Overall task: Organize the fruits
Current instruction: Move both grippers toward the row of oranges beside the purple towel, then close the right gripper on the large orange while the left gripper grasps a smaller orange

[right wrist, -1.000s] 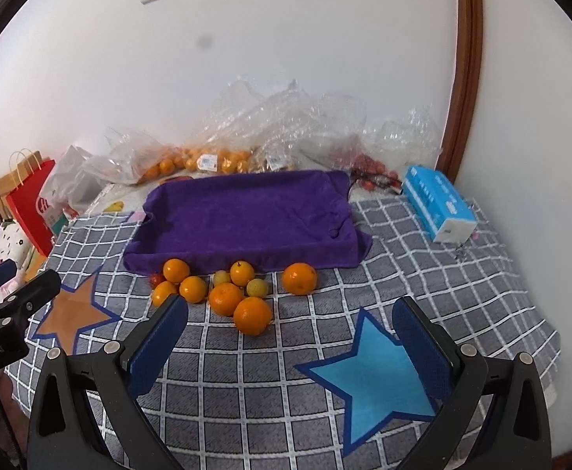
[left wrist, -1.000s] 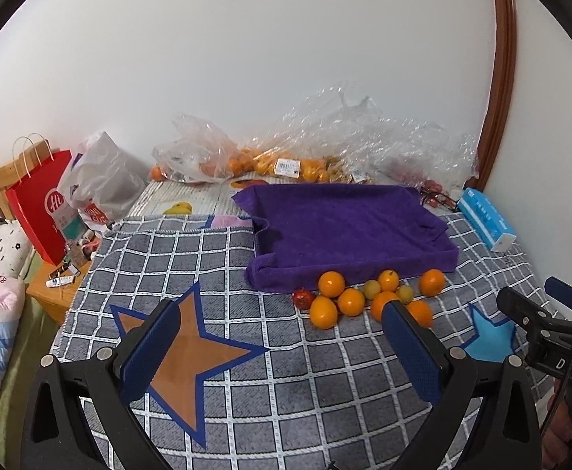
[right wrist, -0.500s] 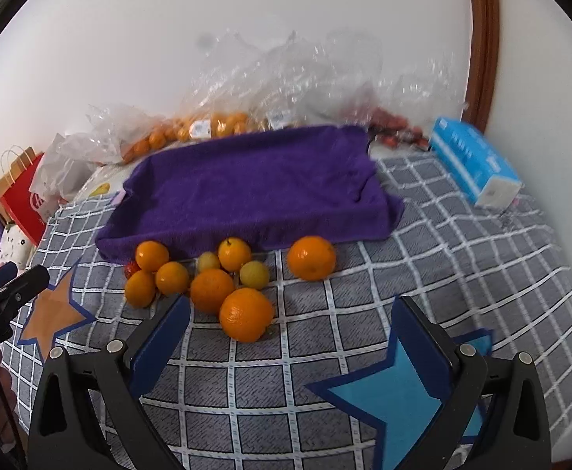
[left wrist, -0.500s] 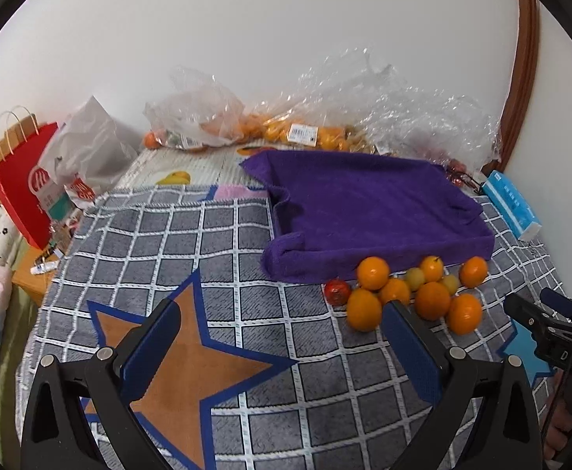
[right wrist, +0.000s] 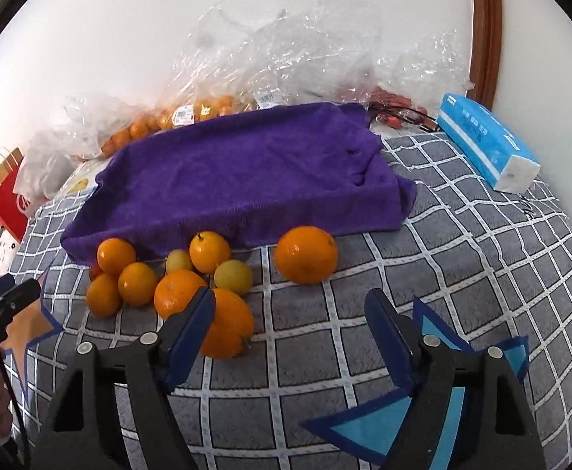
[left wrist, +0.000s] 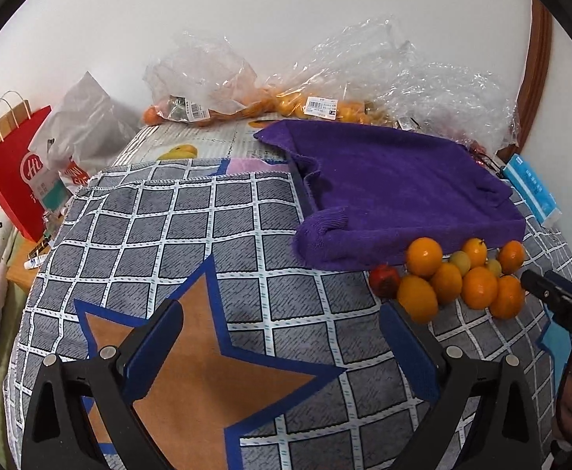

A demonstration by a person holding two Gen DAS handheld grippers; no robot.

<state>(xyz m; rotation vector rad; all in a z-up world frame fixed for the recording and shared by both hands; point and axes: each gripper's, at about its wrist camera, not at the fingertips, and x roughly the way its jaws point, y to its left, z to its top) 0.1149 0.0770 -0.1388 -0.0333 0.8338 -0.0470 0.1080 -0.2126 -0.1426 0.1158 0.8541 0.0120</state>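
We bring the right gripper (right wrist: 287, 313), jaws closing on nothing, low toward the fruits (right wrist: 176, 274) clustered near the purple towel (right wrist: 246, 180), while the left gripper (left wrist: 280, 325) hangs wide and empty

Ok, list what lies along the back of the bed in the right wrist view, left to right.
Red bag → bagged oranges → purple towel → blue tissue pack.
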